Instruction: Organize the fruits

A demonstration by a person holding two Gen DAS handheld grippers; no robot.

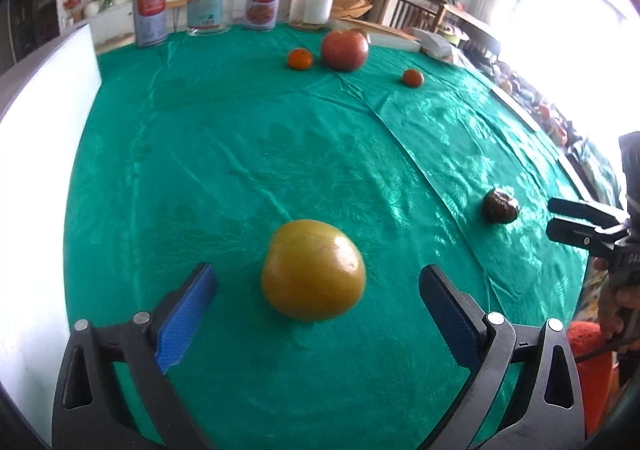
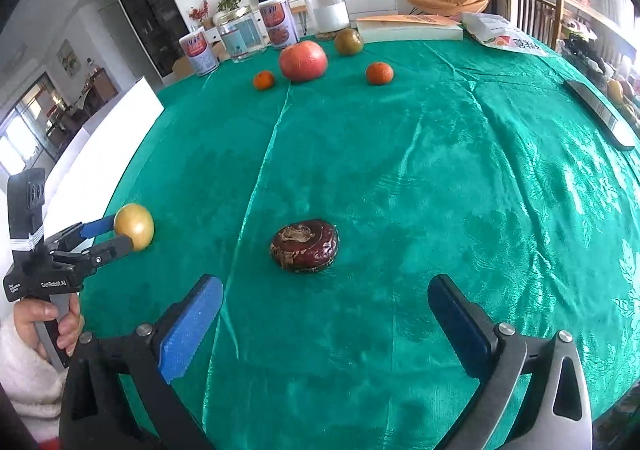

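Left hand-held gripper (image 1: 318,292): jaws apart, straddling the yellow fruit (image 1: 313,269) at the near left of the bench (image 1: 224,154). In its own view the pads stand clear of the fruit on both sides; from the right wrist view the fingers flank it closely and contact cannot be ruled out.

Right hand-held gripper (image 2: 325,308): jaws wide apart, empty, just short of the dark wrinkled fruit (image 2: 304,245), which lies at the near centre.

Far side: a large red fruit (image 2: 303,60), two small oranges (image 2: 263,80) (image 2: 379,73) and a greenish fruit (image 2: 349,41), all well apart from both grippers.

Handling judgement: the yellow fruit looks smooth, firm and fairly heavy; grip across its widest girth, since glossy skin may slip. The wrinkled fruit looks light and leathery, possibly soft; close gently across its flattened sides.
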